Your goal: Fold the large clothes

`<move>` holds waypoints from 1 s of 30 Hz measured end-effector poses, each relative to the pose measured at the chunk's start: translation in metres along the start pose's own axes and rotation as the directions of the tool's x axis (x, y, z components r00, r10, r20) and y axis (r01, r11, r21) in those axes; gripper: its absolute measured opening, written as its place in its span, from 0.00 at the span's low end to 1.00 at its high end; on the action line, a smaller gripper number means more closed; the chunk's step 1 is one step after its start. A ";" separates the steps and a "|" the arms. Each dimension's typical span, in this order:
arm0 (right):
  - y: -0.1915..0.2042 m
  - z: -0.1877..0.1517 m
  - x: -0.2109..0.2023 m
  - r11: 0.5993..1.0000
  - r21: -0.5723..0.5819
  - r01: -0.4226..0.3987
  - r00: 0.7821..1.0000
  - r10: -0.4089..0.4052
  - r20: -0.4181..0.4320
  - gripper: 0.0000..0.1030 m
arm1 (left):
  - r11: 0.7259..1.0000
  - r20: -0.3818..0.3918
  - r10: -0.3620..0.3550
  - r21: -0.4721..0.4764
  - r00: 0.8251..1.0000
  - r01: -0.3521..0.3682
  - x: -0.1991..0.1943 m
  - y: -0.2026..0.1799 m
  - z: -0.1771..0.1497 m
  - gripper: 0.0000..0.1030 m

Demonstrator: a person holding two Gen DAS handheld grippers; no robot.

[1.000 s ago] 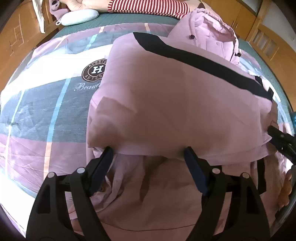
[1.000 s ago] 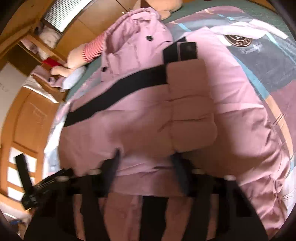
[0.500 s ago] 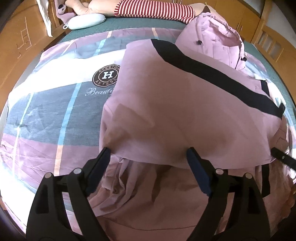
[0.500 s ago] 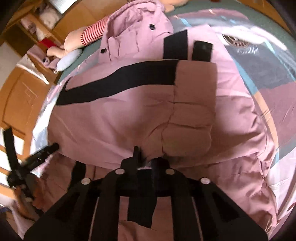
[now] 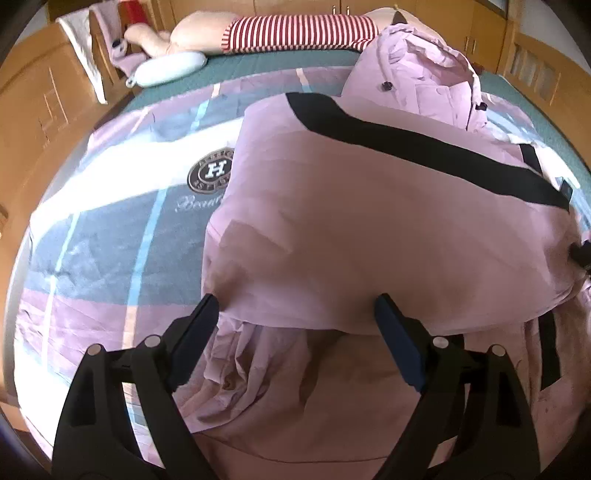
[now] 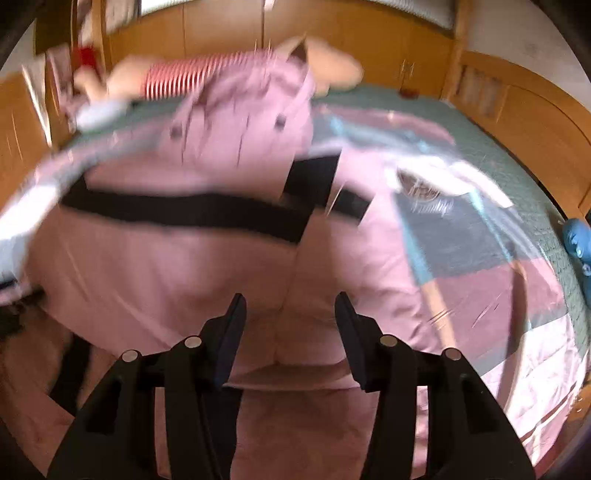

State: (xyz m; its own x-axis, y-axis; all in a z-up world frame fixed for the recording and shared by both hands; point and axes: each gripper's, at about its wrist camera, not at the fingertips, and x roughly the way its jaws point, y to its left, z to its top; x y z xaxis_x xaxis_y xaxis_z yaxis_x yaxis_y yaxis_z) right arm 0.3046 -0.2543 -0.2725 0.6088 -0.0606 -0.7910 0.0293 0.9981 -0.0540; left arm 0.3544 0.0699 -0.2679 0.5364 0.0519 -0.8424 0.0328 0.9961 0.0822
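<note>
A large pink padded jacket [image 5: 369,229] with a black stripe [image 5: 417,147] lies folded over on the bed, its hood [image 5: 417,74] toward the headboard. My left gripper [image 5: 295,317] is open and empty at the near folded edge. In the right wrist view, which is motion-blurred, the same jacket [image 6: 177,266] fills the middle. My right gripper [image 6: 290,314] is open and empty just above the folded sleeve edge. The right gripper's tip shows at the far right of the left wrist view [image 5: 581,253].
The bed carries a plaid quilt [image 5: 110,229] with a round "H" logo [image 5: 212,173]. A striped plush toy [image 5: 295,33] and a pale blue pillow [image 5: 170,72] lie by the headboard. Wooden cabinets [image 6: 517,110] surround the bed. A blue object [image 6: 576,240] sits at its right edge.
My right gripper was shut on the folded jacket edge half a second ago and has now opened and let go. My left gripper stayed open and drew back slightly.
</note>
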 end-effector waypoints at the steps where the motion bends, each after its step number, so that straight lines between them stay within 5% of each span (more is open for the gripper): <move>1: 0.003 -0.004 0.013 1.000 -0.017 0.016 0.999 -0.017 -0.041 0.49 | 1.000 0.007 0.008 0.010 1.000 -0.008 -0.001 -0.002 0.000 0.85; 13: 0.003 -0.005 0.022 0.999 -0.035 0.038 0.997 -0.040 -0.059 0.51 | 0.996 0.038 0.031 0.081 0.999 -0.034 -0.007 -0.019 -0.006 0.85; 20: 0.014 0.001 -0.010 0.999 -0.047 -0.018 0.996 0.022 0.088 0.51 | 0.994 0.053 0.041 0.095 0.998 -0.046 -0.009 -0.022 -0.007 0.85; 24: 0.026 -0.004 0.015 0.995 -0.097 -0.027 0.999 0.023 -0.036 0.52 | 0.993 0.064 0.044 0.107 0.997 -0.051 -0.011 -0.025 -0.007 0.85; 30: 0.032 -0.005 0.020 0.992 -0.127 0.007 0.999 -0.012 -0.040 0.57 | 0.993 0.054 0.040 0.108 0.998 -0.046 -0.007 -0.025 -0.007 0.85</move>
State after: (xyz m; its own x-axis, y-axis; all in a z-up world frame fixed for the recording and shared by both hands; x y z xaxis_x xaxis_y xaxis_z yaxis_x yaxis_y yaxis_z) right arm 0.3140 -0.2240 -0.2928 0.5765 -0.0727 -0.8139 -0.0672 0.9884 -0.1359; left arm 0.3436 0.0450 -0.2675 0.5823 0.0877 -0.8082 0.0994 0.9790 0.1778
